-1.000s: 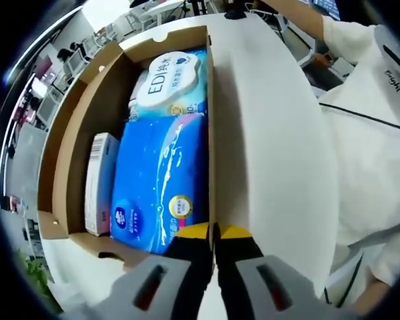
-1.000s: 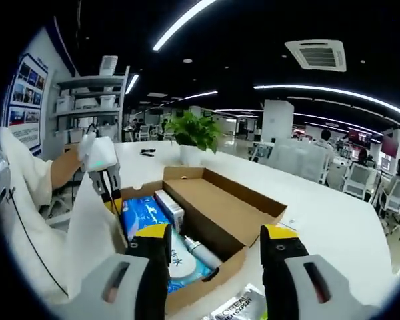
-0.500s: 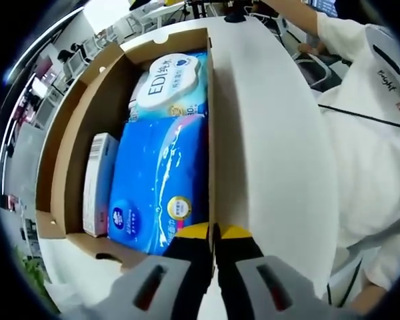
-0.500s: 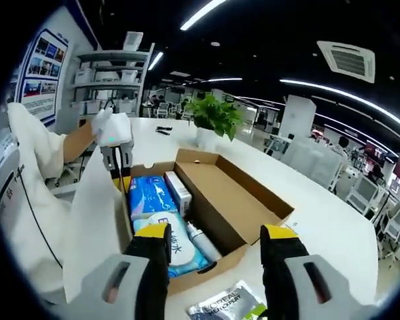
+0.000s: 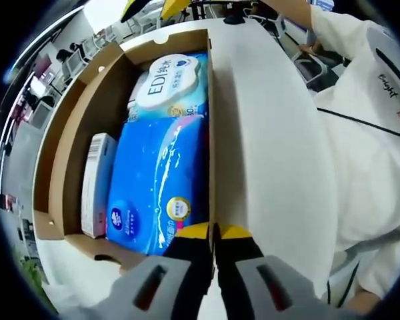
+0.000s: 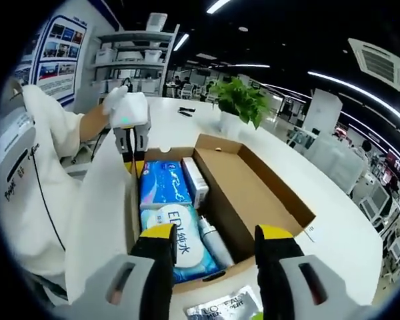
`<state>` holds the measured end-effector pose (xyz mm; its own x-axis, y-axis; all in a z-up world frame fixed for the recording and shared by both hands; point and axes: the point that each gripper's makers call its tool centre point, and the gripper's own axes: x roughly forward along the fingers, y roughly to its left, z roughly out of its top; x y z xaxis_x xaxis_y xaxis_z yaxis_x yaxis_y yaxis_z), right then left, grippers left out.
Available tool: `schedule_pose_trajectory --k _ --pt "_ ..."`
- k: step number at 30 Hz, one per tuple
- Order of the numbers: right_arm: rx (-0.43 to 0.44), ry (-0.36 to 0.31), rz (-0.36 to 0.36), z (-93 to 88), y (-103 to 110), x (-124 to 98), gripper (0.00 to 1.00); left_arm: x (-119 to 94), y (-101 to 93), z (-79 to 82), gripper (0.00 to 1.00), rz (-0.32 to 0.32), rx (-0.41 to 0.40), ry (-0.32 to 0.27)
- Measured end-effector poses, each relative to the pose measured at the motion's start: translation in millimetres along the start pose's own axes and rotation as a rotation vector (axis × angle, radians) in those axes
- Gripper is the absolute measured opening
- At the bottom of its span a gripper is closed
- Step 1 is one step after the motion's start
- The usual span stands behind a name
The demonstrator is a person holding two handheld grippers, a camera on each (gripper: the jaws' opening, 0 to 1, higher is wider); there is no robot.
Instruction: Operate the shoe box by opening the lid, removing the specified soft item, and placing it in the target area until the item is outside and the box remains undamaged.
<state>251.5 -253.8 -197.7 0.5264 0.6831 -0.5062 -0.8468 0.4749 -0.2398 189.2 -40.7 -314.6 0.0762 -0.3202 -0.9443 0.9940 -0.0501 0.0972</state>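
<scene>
Our left gripper (image 5: 214, 233) clamps the white lid's (image 5: 273, 147) edge beside the cardboard shoe box (image 6: 260, 193). We hold our right gripper (image 6: 213, 240) with jaws spread above the box's near end. Inside lie a blue tissue pack (image 5: 157, 180), an EDI wipes pack (image 6: 177, 243) and a small white carton (image 5: 97, 183).

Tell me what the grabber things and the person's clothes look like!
Each gripper has grey bodies with dark slots, black jaws and yellow tips: the left gripper and the right gripper alike. The person wears a white sleeve with a thin black line and small dark lettering.
</scene>
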Motion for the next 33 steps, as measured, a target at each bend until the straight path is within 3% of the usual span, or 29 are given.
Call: schedule_pose_trajectory --k 7,12,14,16,20,24,27,29,33 --pt "0.025 0.006 0.047 -2.3 1.7 -3.5 0.49 0.5 0.1 0.9 0.01 -0.007 -0.010 -0.002" --pt "0.073 -0.022 0.190 6.2 25.9 3.0 0.49 1.1 -0.3 1.4 0.01 -0.007 -0.011 -0.003" --pt "0.061 0.016 0.183 3.0 29.0 10.2 0.49 1.2 -0.2 1.4 0.01 -0.004 -0.010 -0.004" --pt "-0.057 0.060 0.178 -2.7 29.4 14.7 0.49 1.3 -0.4 1.4 0.01 0.000 -0.009 -0.004" --pt "-0.019 0.079 0.196 -3.7 32.7 21.9 0.55 1.4 -0.1 1.1 0.01 -0.002 -0.009 -0.003" --pt "-0.011 0.080 0.220 -1.7 35.4 26.9 0.71 1.4 -0.1 0.8 0.01 0.000 -0.006 -0.003" --pt "-0.051 0.082 0.176 1.5 23.7 30.2 0.63 1.5 0.1 0.6 0.01 0.001 -0.011 -0.003" --pt "-0.021 0.056 0.152 8.1 14.6 32.1 0.61 1.5 0.3 0.4 0.01 0.005 -0.009 -0.004" --pt "-0.036 0.087 0.174 4.0 21.7 35.7 0.59 1.6 0.7 0.1 0.01 0.002 -0.011 -0.004"
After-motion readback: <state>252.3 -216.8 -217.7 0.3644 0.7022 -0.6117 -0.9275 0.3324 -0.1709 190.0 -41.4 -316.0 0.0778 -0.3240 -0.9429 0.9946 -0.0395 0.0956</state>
